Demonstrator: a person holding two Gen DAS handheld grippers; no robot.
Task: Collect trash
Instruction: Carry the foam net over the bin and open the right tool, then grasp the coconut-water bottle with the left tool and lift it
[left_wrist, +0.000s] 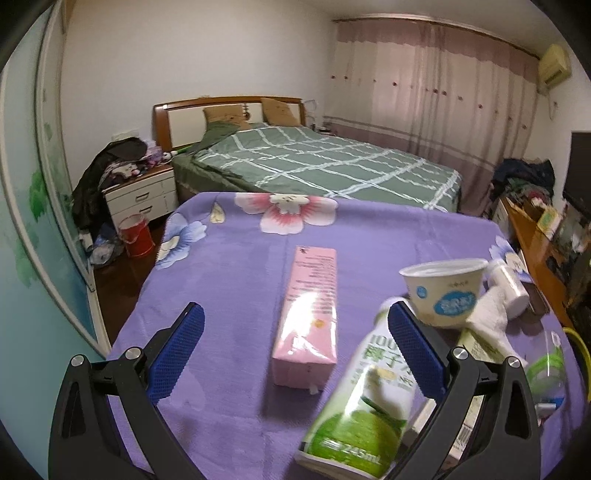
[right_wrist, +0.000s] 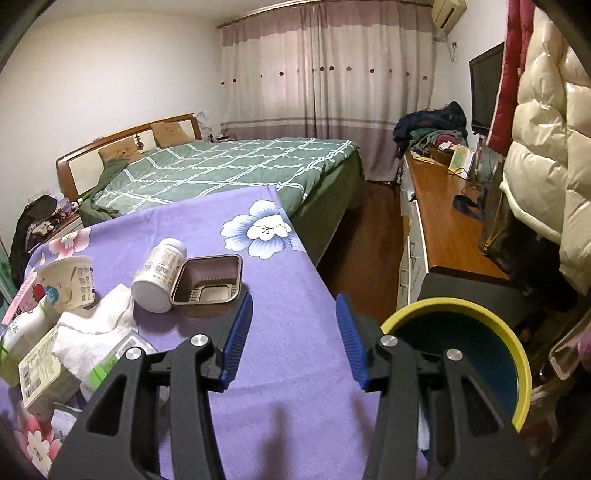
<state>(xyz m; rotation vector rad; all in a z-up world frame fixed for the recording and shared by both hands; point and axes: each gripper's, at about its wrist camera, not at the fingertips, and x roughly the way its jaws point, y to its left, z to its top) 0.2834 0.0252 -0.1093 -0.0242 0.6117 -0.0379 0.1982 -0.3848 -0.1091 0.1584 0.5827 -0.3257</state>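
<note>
Green-and-white plastic drink bottle (left_wrist: 364, 402) lies tilted at 5 o'clock, against the wide-open left gripper's (left_wrist: 295, 350) right pad; glossy pink carton (left_wrist: 308, 325) lies between its jaws, untouched. Right gripper (right_wrist: 294, 339) half-open, empty, over purple fleece cloth (right_wrist: 280, 369); ribbed brown plastic tray (right_wrist: 207, 282) at 10 o'clock, yellow-rimmed round bin (right_wrist: 517, 354) at 3.

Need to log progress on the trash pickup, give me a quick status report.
Left tool open, pink carton between its fingers, ungripped. Right tool open, empty, beside yellow-rimmed bin. Coconut bottle crowds left tool.
</note>
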